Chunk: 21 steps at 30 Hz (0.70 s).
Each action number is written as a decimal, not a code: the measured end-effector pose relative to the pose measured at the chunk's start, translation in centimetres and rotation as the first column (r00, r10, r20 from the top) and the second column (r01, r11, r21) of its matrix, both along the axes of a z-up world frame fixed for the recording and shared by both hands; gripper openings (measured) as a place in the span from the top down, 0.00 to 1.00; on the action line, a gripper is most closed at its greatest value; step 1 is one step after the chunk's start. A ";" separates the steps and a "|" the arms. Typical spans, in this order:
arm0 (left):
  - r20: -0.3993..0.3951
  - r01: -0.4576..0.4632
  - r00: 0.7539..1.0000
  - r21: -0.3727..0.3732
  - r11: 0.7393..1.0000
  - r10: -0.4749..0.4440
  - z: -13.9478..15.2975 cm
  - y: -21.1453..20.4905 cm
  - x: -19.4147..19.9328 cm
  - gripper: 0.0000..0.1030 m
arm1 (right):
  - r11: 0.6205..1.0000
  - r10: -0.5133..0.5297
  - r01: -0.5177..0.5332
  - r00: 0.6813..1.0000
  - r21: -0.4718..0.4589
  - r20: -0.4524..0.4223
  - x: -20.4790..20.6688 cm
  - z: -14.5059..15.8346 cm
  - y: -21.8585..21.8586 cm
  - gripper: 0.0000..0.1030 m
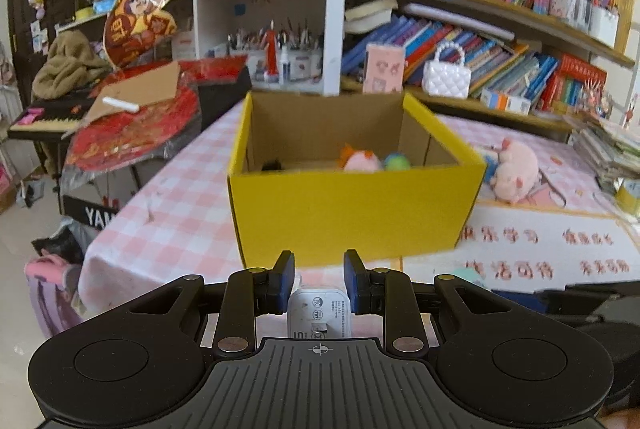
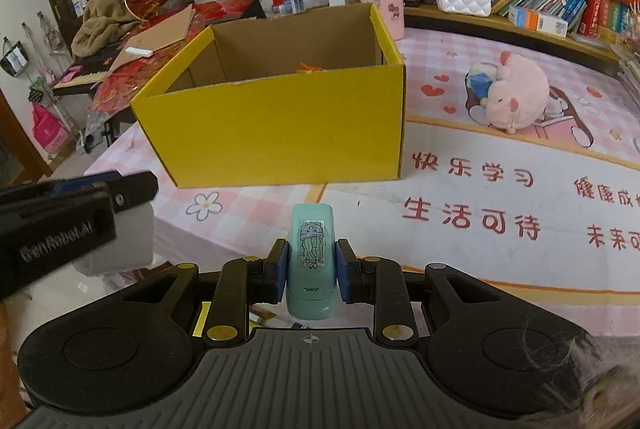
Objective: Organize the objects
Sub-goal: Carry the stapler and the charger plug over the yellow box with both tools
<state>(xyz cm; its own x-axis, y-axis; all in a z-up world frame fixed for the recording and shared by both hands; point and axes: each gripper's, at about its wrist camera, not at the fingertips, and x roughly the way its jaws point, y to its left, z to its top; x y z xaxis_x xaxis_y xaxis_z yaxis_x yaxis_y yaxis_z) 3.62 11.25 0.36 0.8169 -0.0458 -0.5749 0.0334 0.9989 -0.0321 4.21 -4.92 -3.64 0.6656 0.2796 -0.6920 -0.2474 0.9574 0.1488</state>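
Two handheld grippers hover side by side above the near edge of a desk, both tilted forward and downward toward an open yellow cardboard box (image 2: 272, 133).

The left gripper (image 1: 319, 275) has its blue-padded fingers (image 1: 285, 279) closed narrowly on a white charger block (image 1: 318, 313), a smooth rounded plastic cube with grey printed symbols and a metal prong on its near face. From the right wrist view this gripper (image 2: 132, 189) enters from the left edge, a matte black body with raised lettering, the white block held beneath it.

The right gripper (image 2: 311, 261) is clamped tight on a small mint-green device (image 2: 311, 261), a glossy, rounded, upright plastic shape with a jellyfish sticker on its front. It stands between the blue pads, its top rising above them.

The box stands toward the desk's left edge, a little beyond both grippers. Its outer walls are bright yellow, its inside plain brown card. Inside lie a pink plush toy (image 1: 362, 161) and a green-blue ball (image 1: 397, 161).

The desk (image 2: 460, 133) wears a pink-and-white checked cloth with a printed mat bearing red characters. A fluffy pink pig plush (image 2: 516, 93) lies on its side toward the far right, well apart from the box.
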 end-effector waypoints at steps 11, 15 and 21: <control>0.159 -0.030 0.987 -0.037 0.999 0.036 4.4 0.4 5.1 0.76 | 1.000 -0.003 0.002 0.985 0.008 0.174 4.9 5.0 0.1 0.78; 0.185 -0.046 0.981 -0.036 0.998 0.051 5.3 0.5 7.5 0.76 | 1.000 0.012 -0.015 0.974 0.011 0.226 7.9 6.4 0.5 0.78; 0.181 -0.073 0.981 -0.018 0.997 0.075 5.0 0.2 11.4 0.76 | 0.996 0.085 -0.081 0.966 -0.028 0.243 12.4 6.3 1.7 0.78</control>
<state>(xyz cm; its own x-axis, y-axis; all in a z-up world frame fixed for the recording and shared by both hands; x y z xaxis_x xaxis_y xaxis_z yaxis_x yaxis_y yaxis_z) 15.03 11.41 5.34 0.9089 0.0133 -0.4168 -0.0345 0.9985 -0.0435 16.59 -3.25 2.68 0.7899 0.3301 -0.5168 -0.3528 0.9339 0.0574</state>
